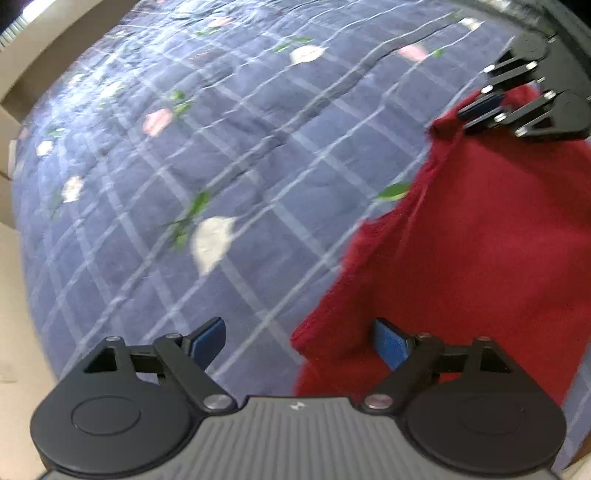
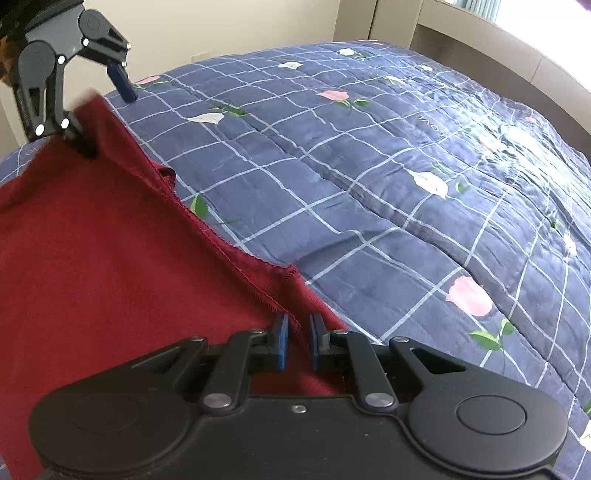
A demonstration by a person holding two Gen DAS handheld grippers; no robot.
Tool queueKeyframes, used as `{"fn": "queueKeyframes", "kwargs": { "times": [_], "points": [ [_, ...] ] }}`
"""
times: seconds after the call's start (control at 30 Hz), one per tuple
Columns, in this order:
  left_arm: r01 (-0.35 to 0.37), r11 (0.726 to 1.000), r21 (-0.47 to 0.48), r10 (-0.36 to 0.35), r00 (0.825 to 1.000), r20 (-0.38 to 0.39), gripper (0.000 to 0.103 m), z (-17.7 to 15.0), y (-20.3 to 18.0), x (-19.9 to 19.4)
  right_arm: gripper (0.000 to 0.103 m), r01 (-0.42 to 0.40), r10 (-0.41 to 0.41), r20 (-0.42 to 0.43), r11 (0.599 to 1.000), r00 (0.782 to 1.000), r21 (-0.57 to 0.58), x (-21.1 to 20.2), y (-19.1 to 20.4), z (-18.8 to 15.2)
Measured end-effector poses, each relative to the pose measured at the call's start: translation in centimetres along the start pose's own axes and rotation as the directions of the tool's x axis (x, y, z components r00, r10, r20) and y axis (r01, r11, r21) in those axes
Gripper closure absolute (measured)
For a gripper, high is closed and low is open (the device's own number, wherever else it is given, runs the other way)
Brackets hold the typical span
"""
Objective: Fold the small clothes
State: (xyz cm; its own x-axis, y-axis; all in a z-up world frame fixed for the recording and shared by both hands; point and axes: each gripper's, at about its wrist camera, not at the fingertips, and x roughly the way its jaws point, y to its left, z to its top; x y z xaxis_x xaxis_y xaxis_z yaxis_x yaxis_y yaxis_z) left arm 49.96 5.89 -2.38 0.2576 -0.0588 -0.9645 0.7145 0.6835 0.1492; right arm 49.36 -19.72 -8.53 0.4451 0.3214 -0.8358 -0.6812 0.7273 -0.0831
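A dark red garment point(image 1: 480, 236) lies on the blue checked quilt point(image 1: 221, 147), at the right in the left wrist view and at the left in the right wrist view point(image 2: 92, 240). My left gripper point(image 1: 299, 343) is open, with the garment's near corner over its right finger; it also shows in the right wrist view point(image 2: 107, 122), one finger under the cloth. My right gripper point(image 2: 297, 343) is shut on the garment's stitched corner edge. It also shows in the left wrist view point(image 1: 480, 110), shut on the far red corner.
The quilt point(image 2: 406, 184) with pink and white flowers covers the bed. A beige headboard ledge point(image 2: 498, 44) runs along the far side under a bright window. A beige wall point(image 2: 221, 26) stands behind.
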Motion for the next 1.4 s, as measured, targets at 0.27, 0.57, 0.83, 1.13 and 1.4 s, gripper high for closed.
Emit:
{"fn": "queueKeyframes", "kwargs": {
  "times": [0.27, 0.57, 0.83, 1.13, 1.4],
  "points": [
    [-0.079, 0.962, -0.26, 0.1, 0.993, 0.069, 0.009, -3.4, 2.5, -0.8, 0.044, 0.053, -0.058, 0.099, 0.997, 0.993, 0.06, -2.0, -0.5, -0.6],
    [0.033, 0.745, -0.666, 0.259, 0.906, 0.335, 0.003, -8.9, -3.1, -1.4, 0.034, 0.095, -0.177, 0.215, 0.933, 0.96, 0.347, -8.5, -2.1, -7.3],
    [-0.089, 0.652, -0.753, 0.442, 0.851, 0.283, 0.003, -9.4, -7.9, 0.2, 0.084, 0.051, -0.149, 0.197, 0.901, 0.969, 0.431, -6.8, -2.0, -8.6],
    [-0.177, 0.594, -0.785, 0.49, 0.853, 0.178, 0.0, -9.6, -8.9, 3.1, 0.087, 0.198, -0.331, 0.234, 0.868, 0.914, 0.454, -8.1, -1.9, -7.5],
    [-0.169, 0.57, -0.804, 0.524, 0.829, 0.198, 0.0, -10.3, -9.6, 3.8, 0.047, 0.011, -0.2, 0.266, 0.818, 0.943, 0.576, -9.8, -2.8, -11.7]
  ]
}}
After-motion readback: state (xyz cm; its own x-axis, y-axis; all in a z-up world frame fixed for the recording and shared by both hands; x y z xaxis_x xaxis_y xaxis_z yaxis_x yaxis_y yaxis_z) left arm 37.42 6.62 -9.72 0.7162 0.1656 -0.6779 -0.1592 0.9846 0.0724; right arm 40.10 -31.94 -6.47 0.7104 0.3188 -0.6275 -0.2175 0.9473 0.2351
